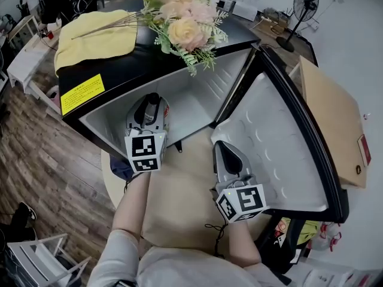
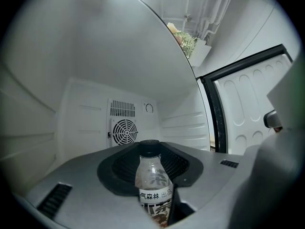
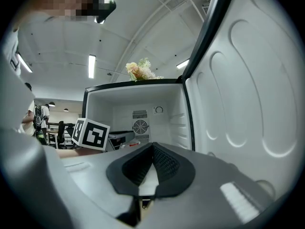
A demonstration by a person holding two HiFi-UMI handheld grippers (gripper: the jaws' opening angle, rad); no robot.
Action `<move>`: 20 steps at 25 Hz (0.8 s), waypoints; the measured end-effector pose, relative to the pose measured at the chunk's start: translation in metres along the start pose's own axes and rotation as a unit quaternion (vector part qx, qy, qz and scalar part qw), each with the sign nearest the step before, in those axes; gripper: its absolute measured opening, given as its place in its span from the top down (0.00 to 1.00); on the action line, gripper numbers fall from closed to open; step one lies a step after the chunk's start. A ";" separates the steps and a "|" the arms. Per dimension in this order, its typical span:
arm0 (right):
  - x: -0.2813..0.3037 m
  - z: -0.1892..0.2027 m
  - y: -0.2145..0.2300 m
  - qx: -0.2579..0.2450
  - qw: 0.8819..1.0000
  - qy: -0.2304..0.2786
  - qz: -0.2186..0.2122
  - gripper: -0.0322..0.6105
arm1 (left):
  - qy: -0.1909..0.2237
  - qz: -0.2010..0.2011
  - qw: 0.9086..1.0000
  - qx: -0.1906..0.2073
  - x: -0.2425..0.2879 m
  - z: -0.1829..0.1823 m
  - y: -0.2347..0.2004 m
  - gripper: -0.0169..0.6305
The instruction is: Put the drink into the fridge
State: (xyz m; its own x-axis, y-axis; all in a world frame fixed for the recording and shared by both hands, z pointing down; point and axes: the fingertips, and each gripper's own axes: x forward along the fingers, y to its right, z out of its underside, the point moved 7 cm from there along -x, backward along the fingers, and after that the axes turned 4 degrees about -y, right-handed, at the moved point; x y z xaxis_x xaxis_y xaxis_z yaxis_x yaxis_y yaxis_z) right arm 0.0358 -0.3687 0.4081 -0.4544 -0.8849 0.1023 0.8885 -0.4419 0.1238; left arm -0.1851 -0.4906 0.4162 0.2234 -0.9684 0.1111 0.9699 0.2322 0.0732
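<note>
Left gripper (image 1: 152, 102) clamped on drink (image 2: 153, 181), bottle upright inside open fridge (image 1: 200, 97), right gripper (image 1: 221, 148) jaws together and empty, just outside by door (image 1: 272, 142)

Hand-held gripper (image 2: 151, 162) clamped on capped drink bottle (image 2: 153, 182), inside white fridge (image 2: 81, 104); round fan vent (image 2: 125, 129) behind

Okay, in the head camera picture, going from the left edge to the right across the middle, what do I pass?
yellow sticker on the fridge's edge → left gripper, shut on the bottle → right gripper → cardboard sheet
</note>
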 end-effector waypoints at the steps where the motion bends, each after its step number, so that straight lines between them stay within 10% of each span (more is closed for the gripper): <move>1: 0.000 0.001 0.001 0.001 1.000 -0.001 0.001 0.94 | -0.001 -0.002 1.000 0.001 0.002 0.002 -0.001 0.76; 20: 0.000 0.002 -0.006 0.009 1.000 0.000 -0.001 0.94 | -0.030 -0.009 0.999 0.005 -0.004 0.018 -0.002 0.74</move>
State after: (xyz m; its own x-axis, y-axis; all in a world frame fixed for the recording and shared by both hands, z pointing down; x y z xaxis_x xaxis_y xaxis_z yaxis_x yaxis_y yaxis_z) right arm 0.0303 -0.3656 0.4091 -0.4562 -0.8839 0.1025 0.8863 -0.4411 0.1413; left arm -0.1891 -0.4858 0.4335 0.1996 -0.9651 0.1697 0.9725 0.2163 0.0863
